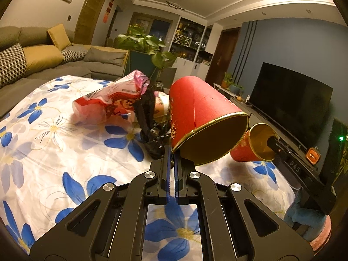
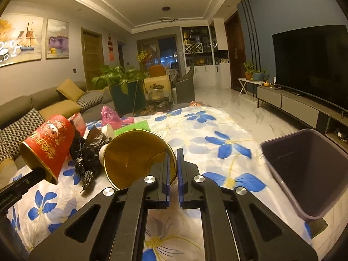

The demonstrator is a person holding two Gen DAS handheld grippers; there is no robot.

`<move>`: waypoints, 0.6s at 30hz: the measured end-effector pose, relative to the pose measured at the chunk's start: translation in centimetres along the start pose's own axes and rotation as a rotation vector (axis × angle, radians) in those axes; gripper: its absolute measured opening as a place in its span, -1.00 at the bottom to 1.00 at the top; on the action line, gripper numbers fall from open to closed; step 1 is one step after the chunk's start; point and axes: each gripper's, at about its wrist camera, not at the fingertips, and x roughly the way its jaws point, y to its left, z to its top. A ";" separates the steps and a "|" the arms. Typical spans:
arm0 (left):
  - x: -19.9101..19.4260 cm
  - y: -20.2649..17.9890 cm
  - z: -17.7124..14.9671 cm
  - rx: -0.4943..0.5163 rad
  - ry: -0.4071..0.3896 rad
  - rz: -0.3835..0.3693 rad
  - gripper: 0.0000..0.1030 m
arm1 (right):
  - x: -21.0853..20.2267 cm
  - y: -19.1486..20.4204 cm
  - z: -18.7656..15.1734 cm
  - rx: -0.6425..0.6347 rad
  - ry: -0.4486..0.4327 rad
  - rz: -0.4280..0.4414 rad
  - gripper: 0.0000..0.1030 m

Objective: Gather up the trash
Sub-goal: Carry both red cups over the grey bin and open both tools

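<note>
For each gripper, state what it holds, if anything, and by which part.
The left gripper holds a red paper cup by its gold rim. The right gripper holds a second red cup, also pinched at the rim, one of the fingers inside.

Two red paper cups with gold rims and gold linings are both held tipped on their sides above the flowered tablecloth (image 2: pixel 217 130). The larger-looking cup (image 1: pixel 202 117) is pinched at its rim, mouth toward the left wrist camera (printed characters run down its side). The second cup (image 2: pixel 139 156) is likewise held by its rim, well right of the first. Behind them on the cloth lie a crumpled black plastic bag (image 2: pixel 87 152), a red-and-white wrapper (image 1: pixel 104 104) and a pink bag (image 2: pixel 109 115). A dark bin (image 2: pixel 308 169) stands at the cloth's right edge.
</note>
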 end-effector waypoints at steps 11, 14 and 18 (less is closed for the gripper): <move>1.3 -6.5 1.4 0.093 -0.016 -0.095 -0.96 | -5.2 -5.0 1.2 0.045 -0.093 -0.107 -0.87; 2.1 -9.5 1.7 0.127 -0.019 -0.142 -0.96 | -6.5 -7.1 1.6 0.060 -0.121 -0.158 -0.87; 3.4 -13.6 1.8 0.159 -0.021 -0.206 -0.96 | -8.2 -10.5 2.1 0.085 -0.157 -0.237 -0.88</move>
